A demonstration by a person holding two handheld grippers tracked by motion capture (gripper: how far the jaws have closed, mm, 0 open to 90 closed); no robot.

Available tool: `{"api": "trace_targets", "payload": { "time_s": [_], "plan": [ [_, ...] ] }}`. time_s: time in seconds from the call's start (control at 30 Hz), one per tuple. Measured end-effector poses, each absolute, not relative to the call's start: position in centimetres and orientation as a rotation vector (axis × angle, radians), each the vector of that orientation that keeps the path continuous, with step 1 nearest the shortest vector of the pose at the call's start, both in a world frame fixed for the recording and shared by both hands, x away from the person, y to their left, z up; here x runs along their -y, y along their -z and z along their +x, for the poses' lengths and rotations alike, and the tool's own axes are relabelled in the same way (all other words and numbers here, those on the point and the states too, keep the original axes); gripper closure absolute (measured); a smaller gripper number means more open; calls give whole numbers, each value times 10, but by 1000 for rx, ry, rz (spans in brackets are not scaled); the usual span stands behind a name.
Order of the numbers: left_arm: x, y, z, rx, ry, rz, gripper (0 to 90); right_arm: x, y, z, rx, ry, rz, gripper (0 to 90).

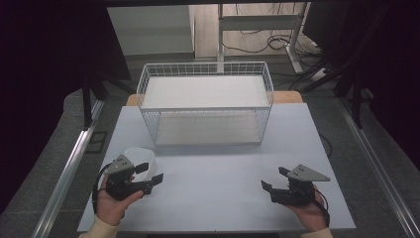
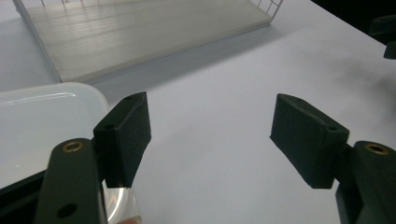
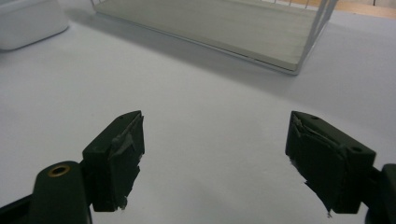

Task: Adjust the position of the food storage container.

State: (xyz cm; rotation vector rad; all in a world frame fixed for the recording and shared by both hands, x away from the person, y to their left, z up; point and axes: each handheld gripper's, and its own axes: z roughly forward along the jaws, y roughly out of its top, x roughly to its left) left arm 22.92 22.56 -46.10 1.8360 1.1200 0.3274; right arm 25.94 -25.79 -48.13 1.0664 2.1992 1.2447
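While both jaws gape, white bowl (image 1: 140, 157) just beside left tool (image 1: 150, 173); right tool (image 1: 275, 178) well apart.

wire basket (image 1: 205, 106) white metal | dish (image 2: 42, 121) glossy plastic | table (image 1: 218, 193) matt

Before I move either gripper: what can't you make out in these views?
- Dish: high view, near part hidden behind the left gripper; left gripper view, cut off by the left edge and a jaw. Contents unclear.
- Rack: both gripper views cut off its top.
- Right gripper: pads look frayed; how badly, unclear.
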Motion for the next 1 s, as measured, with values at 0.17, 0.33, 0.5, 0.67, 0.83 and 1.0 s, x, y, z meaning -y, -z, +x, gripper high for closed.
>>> {"api": "trace_targets", "payload": {
  "time_s": [0.17, 0.33, 0.5, 0.67, 0.83, 1.0],
  "plan": [
    [-225, 459, 227, -1120, -340, 1837, 282, 265, 481, 261, -2181, -1235, 1099, 206],
    [-228, 459, 225, -1114, -341, 1830, 283, 270, 477, 261, -2159, -1247, 1119, 211],
    [-230, 459, 223, -1113, -343, 1830, 284, 272, 476, 261, -2151, -1248, 1144, 222],
    [-232, 455, 223, -1106, -355, 1834, 286, 270, 478, 261, -2170, -1247, 1150, 226],
    [-238, 453, 223, -1115, -366, 1826, 305, 268, 478, 261, -2184, -1243, 1141, 227],
    [-248, 450, 223, -1128, -386, 1810, 318, 268, 478, 261, -2182, -1235, 1147, 227]
  ]
}}
